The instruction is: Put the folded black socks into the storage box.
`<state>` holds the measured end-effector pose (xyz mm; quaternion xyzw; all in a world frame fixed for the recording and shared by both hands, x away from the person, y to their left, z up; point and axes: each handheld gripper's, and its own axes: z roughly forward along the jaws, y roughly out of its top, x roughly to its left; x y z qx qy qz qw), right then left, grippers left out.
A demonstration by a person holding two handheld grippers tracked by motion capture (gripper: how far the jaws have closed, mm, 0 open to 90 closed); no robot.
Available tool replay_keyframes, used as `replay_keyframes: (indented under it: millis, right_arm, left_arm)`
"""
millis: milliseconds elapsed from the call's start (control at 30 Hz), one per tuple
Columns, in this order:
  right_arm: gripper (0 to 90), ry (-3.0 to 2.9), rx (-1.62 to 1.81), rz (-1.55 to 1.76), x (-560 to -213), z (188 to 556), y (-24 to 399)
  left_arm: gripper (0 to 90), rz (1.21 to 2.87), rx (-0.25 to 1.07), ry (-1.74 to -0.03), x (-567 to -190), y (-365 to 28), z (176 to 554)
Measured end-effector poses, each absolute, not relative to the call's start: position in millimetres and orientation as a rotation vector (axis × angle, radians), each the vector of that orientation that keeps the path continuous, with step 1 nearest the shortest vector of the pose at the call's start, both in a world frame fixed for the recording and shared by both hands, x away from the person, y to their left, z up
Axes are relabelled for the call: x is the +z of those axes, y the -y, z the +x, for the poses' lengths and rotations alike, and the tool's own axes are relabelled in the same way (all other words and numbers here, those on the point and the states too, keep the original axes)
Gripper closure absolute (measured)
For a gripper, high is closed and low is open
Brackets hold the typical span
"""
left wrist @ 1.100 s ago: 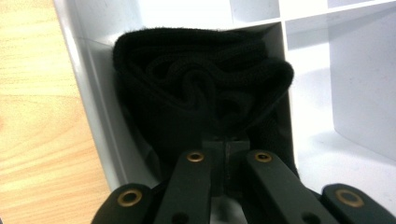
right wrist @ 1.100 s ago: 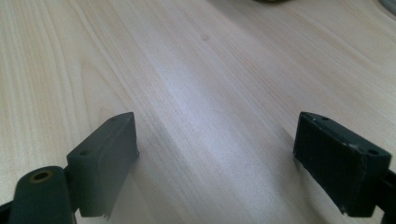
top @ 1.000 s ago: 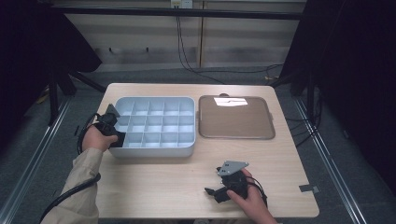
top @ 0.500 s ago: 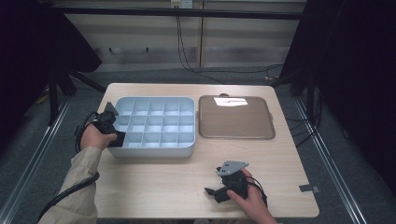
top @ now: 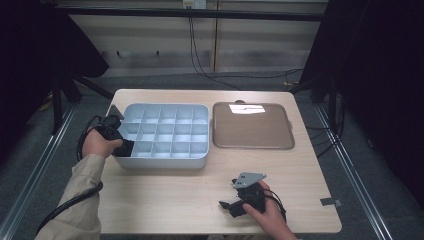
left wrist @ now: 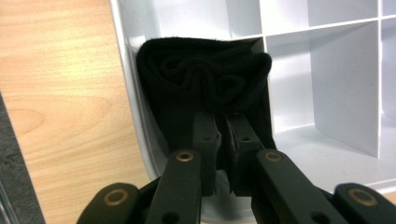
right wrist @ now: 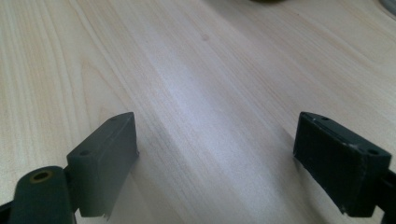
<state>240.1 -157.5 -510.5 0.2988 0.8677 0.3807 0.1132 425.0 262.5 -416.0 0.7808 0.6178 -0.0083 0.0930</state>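
At the left of the high view the left gripper (top: 116, 142) sits at the near-left corner of the white organizer (top: 165, 162), its tips in the corner compartment. Its jaws have just been easing apart, though only a little: in the left gripper view they stand close together, with a fold of the black cloth (left wrist: 205, 88) between them and its fabric touching both pads. The cloth is rolled up and stuffed into that corner cell, against the organizer's outer wall. Against the earlier pictures, the hand and the organizer lie where they were; only the jaws have slackened. My reading is that the cloth is now placed and the grip is being let go, so the next step would be to open further and lift clear without dragging the cloth out.

Further right, the brown tray (top: 252, 145) lies beside the organizer on the table (top: 165, 200).

Near the table's front edge, the right gripper (right wrist: 215, 158) rests low over bare wood, jaws wide apart, holding nothing.
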Motion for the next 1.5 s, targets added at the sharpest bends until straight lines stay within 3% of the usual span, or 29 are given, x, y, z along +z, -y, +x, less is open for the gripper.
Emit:
replay_keyframes:
  millis: [767, 1500]
  right_arm:
    - [13.1, -2.545, 1.117, 0.875, -510, 240, 157]
    - [13.0, -2.546, 1.117, 0.873, -510, 240, 158]
  left_arm:
    - [78.2, 2.284, 0.021, -1.799, -391, -264, 424]
    - [52.4, 2.261, -0.008, -1.802, -384, -264, 424]
